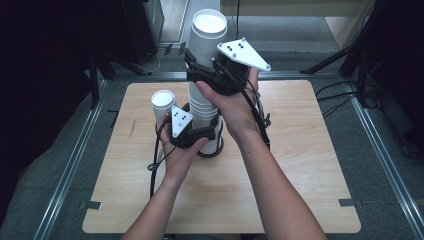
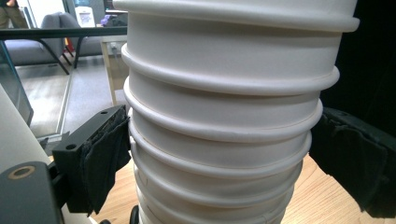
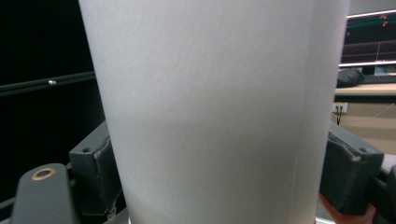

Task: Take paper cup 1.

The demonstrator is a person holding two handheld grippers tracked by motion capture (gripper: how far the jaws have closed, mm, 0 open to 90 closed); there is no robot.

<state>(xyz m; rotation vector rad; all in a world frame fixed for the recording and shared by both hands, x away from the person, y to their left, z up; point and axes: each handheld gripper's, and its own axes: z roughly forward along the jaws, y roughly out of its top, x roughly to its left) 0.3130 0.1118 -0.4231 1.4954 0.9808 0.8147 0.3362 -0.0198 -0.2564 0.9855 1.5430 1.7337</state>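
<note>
Both grippers are working the stack of paper cups (image 1: pixel 204 107), which is standing near the middle of the table (image 1: pixel 300 200). Low on that stack, the left gripper (image 1: pixel 207 132) is pinching the nested rims (image 2: pixel 224 135), probably to be anchoring them. Above, the right gripper (image 1: pixel 202 75) is squeezing the top cup (image 1: pixel 209 35), likely for lifting it free. Just left of the stack a single cup (image 1: pixel 163 102) is standing apart.
</note>
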